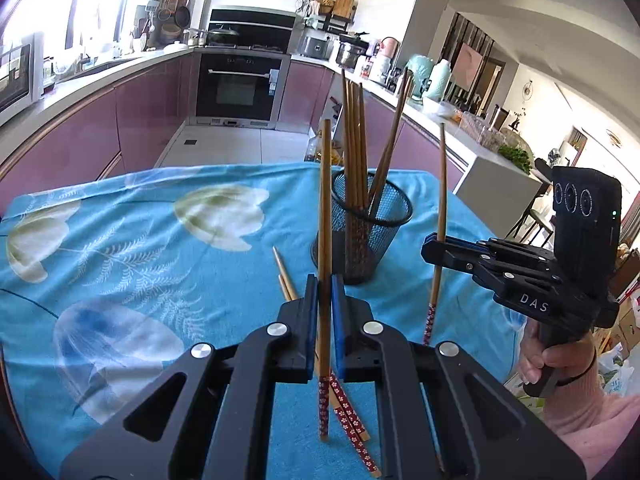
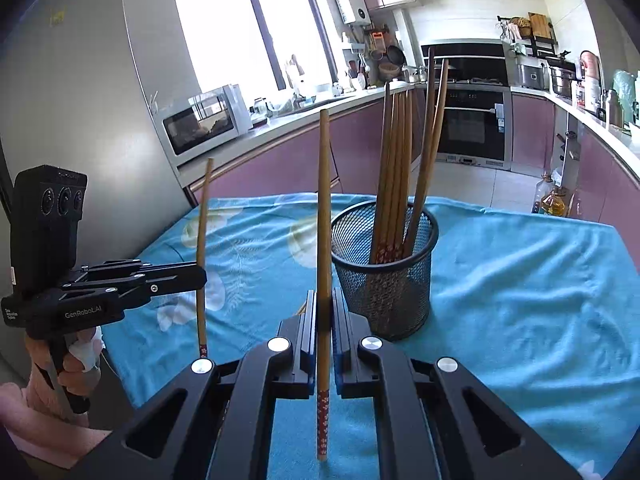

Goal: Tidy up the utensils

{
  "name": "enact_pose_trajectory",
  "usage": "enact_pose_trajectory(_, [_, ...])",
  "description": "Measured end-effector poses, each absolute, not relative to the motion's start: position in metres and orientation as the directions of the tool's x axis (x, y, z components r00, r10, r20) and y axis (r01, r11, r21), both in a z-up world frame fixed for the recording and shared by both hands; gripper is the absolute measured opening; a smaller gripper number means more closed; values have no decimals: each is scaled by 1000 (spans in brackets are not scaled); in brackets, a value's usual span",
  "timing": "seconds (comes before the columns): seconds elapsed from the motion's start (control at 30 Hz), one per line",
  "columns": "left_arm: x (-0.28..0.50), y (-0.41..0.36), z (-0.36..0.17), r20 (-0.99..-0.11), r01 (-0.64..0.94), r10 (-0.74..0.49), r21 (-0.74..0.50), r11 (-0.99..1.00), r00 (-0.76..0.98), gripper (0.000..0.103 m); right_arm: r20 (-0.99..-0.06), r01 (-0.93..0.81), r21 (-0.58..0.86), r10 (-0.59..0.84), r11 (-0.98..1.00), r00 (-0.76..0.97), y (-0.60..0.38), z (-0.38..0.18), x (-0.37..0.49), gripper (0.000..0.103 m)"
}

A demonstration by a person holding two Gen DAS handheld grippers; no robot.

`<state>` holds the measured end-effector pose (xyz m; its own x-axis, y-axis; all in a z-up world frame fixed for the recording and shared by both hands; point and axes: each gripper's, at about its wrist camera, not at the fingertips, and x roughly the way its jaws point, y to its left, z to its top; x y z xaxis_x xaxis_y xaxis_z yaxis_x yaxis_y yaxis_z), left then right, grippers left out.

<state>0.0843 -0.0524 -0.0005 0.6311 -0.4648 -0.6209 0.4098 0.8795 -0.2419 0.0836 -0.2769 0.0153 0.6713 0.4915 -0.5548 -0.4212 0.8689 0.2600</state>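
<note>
My left gripper (image 1: 324, 280) is shut on one wooden chopstick (image 1: 325, 200), which stands upright with its red flowered end hanging below the jaws. My right gripper (image 2: 324, 296) is likewise shut on an upright chopstick (image 2: 323, 208). Each gripper shows in the other's view: the right gripper (image 1: 433, 246) with its chopstick (image 1: 441, 184), the left gripper (image 2: 202, 276) with its chopstick (image 2: 202, 220). A black mesh cup (image 1: 364, 236) (image 2: 386, 280) stands on the cloth just beyond both grippers and holds several chopsticks. Two loose chopsticks (image 1: 352, 424) lie on the cloth under my left gripper.
The table carries a blue flowered cloth (image 1: 160, 248) (image 2: 520, 280). Its far edge drops to the kitchen floor. Purple cabinets, an oven (image 1: 240, 88) and a microwave (image 2: 204, 120) ring the room. Oil bottles (image 2: 554, 200) stand on the floor beyond the table's right corner.
</note>
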Motion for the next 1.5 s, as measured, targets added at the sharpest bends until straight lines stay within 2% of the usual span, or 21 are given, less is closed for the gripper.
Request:
enact_pose_trajectory(0.73, [94, -65, 49, -521, 450, -518, -263, 853, 678, 8, -471, -416, 256, 488, 873, 735, -288, 47, 94, 6])
enact_pose_trajectory(1.5, [110, -93, 99, -443, 509, -547, -212, 834, 711, 8, -382, -434, 243, 497, 867, 779, -289, 87, 115, 6])
